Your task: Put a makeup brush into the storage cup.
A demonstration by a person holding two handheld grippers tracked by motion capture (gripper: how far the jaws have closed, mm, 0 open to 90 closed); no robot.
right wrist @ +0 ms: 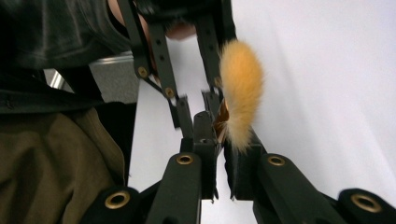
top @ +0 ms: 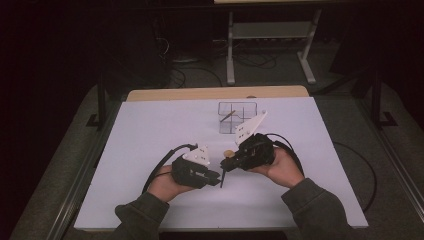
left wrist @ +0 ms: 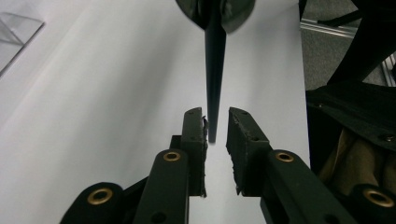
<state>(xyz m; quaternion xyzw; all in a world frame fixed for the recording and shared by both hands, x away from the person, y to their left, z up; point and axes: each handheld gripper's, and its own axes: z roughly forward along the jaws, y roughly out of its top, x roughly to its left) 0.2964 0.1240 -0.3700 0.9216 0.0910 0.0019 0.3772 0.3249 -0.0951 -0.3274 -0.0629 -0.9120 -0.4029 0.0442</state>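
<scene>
A brush with a dark tapered handle (left wrist: 215,70) and a tuft of orange bristles (right wrist: 240,88) hangs over the white table top. My right gripper (right wrist: 219,126) is shut on it just below the bristles; in the high view that gripper (top: 228,163) points down and left. The handle tip reaches down between the jaws of my left gripper (left wrist: 215,122), which stands open, the tip close to its left pad (left wrist: 195,133). Seen from above, the left gripper (top: 218,176) sits right under the handle (top: 222,176).
A clear plastic divided box (top: 237,117) stands behind the grippers at mid table with a thin stick (top: 227,116) in it; its corner shows in the left gripper view (left wrist: 16,37). The white sheet (top: 150,130) covers the table. Cables trail from both grippers.
</scene>
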